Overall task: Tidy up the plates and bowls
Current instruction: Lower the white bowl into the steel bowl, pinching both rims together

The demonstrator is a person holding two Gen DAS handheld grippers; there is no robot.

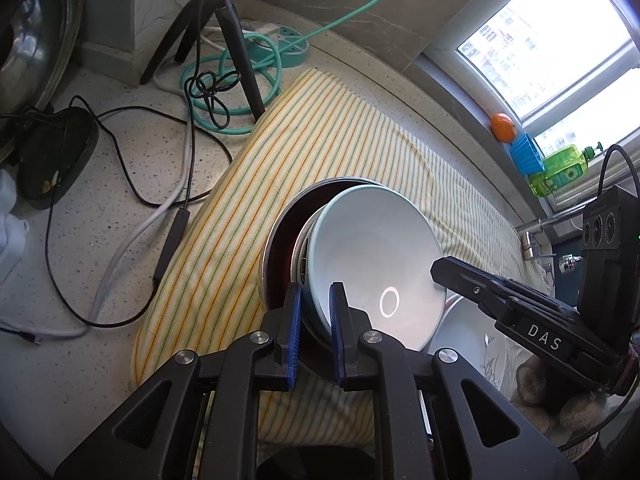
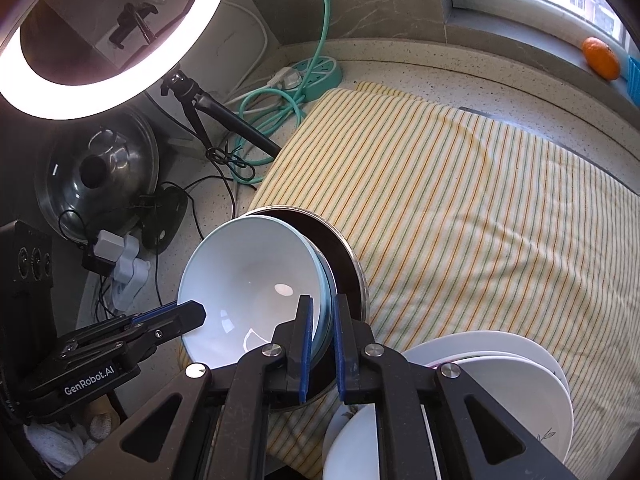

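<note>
I see the striped towel (image 2: pixel 460 208) covering most of the counter (image 1: pixel 120 152), with wide bare cloth toward the window side. At its near edge, white plates (image 2: pixel 520 384) are stacked. The pale blue bowl (image 1: pixel 376 252) sits tilted in a metal bowl (image 1: pixel 280 240). My left gripper (image 1: pixel 314 336) and right gripper (image 2: pixel 322 344) each clamp opposite rims.
</note>
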